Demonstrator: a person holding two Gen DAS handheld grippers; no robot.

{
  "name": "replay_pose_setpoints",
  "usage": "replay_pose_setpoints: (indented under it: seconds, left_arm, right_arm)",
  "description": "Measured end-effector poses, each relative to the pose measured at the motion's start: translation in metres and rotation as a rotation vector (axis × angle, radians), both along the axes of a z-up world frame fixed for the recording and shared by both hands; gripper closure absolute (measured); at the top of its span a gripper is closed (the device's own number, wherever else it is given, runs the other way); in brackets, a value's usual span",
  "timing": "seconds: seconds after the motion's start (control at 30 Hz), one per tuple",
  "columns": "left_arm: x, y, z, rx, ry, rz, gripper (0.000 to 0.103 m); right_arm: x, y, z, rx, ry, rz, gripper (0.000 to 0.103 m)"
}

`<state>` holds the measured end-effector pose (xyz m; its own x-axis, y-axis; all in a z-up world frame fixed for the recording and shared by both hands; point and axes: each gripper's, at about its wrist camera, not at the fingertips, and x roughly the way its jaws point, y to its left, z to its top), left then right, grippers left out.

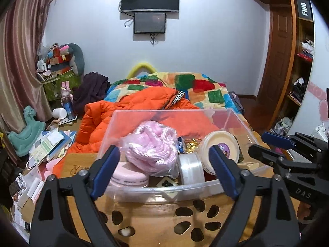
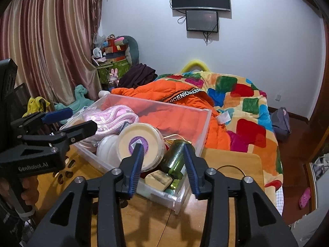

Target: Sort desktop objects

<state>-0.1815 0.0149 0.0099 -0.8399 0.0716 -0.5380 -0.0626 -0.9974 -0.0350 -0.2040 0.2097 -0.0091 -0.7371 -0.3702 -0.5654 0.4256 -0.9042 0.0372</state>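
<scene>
A clear plastic bin (image 1: pixel 185 187) (image 2: pixel 178 199) stands on the wooden table. It holds a bagged pink knit item (image 1: pixel 152 146) (image 2: pixel 121 115), a cream round tub (image 1: pixel 221 146) (image 2: pixel 141 144), a roll of clear tape (image 1: pixel 190 167), a pink round case (image 1: pixel 128 178), a green glass bottle (image 2: pixel 176 156) and a tan block (image 2: pixel 160 178). My left gripper (image 1: pixel 164 160) is open and empty, hovering at the bin's near wall. My right gripper (image 2: pixel 163 162) is open and empty, its jaws either side of the green bottle, above it.
The wooden table (image 1: pixel 156 222) has paw-shaped cutouts (image 1: pixel 183 212). Behind the bin lies an orange jacket (image 1: pixel 131 111) on a bed with a colourful blanket (image 2: pixel 246 103). Papers and boxes (image 1: pixel 49 144) pile at the left. A shelf unit (image 1: pixel 302 61) stands right.
</scene>
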Motion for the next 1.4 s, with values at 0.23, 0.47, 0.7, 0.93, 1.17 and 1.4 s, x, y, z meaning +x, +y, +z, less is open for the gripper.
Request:
replay_pose_setpoints:
  seconds: [0.23,0.47,0.7,0.93,1.17,1.4]
  left_arm:
    - [0.021,-0.012,0.009,-0.001,0.031,0.017,0.006]
    - [0.047,-0.016,0.013,-0.017,0.053,0.009,0.003]
    - [0.075,-0.011,0.011,-0.037,0.079,-0.001,0.002]
    - [0.103,-0.012,0.013,0.011,0.1,-0.01,0.002]
    - [0.121,0.002,0.01,-0.027,0.117,-0.022,0.002]
    - [0.125,0.004,0.01,-0.024,0.131,-0.003,0.002]
  right_arm:
    - [0.023,-0.006,0.011,0.023,0.049,-0.028,0.032]
    - [0.047,-0.007,0.02,0.014,0.075,-0.069,0.014]
    - [0.082,0.001,0.017,-0.031,0.107,-0.145,0.001]
    - [0.115,-0.003,0.018,0.013,0.16,-0.16,0.001]
    - [0.129,-0.003,0.017,0.012,0.171,-0.161,0.001]
    - [0.129,0.0,0.014,-0.005,0.153,-0.164,0.001]
